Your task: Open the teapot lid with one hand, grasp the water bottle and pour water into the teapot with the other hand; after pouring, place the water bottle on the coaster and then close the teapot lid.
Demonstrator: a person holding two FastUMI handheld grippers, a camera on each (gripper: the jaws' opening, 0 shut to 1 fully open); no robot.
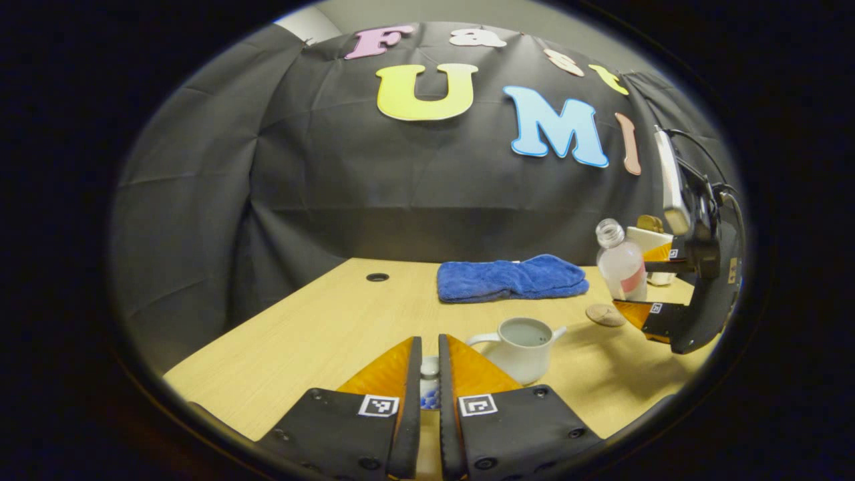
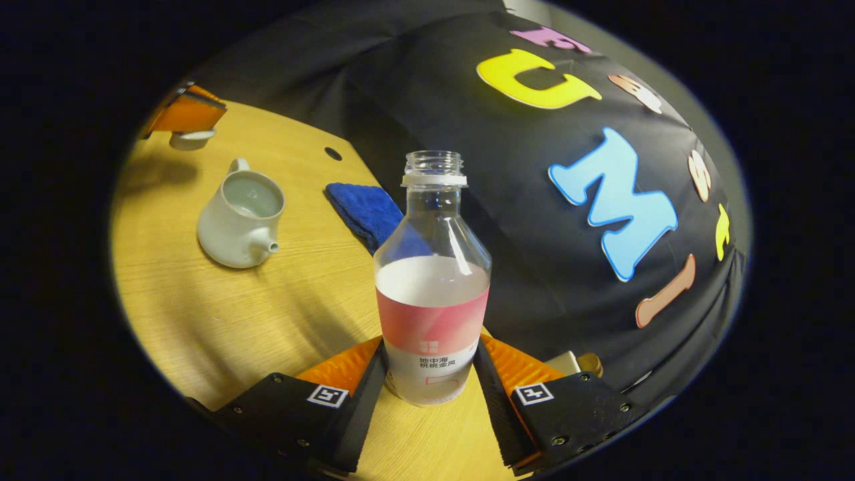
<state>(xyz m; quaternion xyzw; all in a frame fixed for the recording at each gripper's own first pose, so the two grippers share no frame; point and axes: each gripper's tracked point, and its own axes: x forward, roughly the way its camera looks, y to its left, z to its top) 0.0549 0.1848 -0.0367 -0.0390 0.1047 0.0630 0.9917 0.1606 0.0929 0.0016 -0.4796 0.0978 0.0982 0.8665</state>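
The white teapot (image 1: 524,344) stands open on the wooden table (image 1: 320,334) with water inside, just right of my left gripper (image 1: 429,347). That gripper is shut on the teapot lid (image 1: 429,369), whose white knob sits between the fingers. In the right gripper view the lid (image 2: 192,139) hangs under the left gripper (image 2: 189,127), beyond the teapot (image 2: 240,220). My right gripper (image 2: 431,381) is shut on the capless water bottle (image 2: 433,287), upright and about half full. In the left gripper view the bottle (image 1: 621,264) is held by the right gripper (image 1: 632,280) just behind the round coaster (image 1: 604,314).
A folded blue towel (image 1: 511,277) lies at the back of the table, with a cable hole (image 1: 377,276) to its left. A small white box and a gold-topped object (image 2: 578,364) sit by the booth wall behind the bottle.
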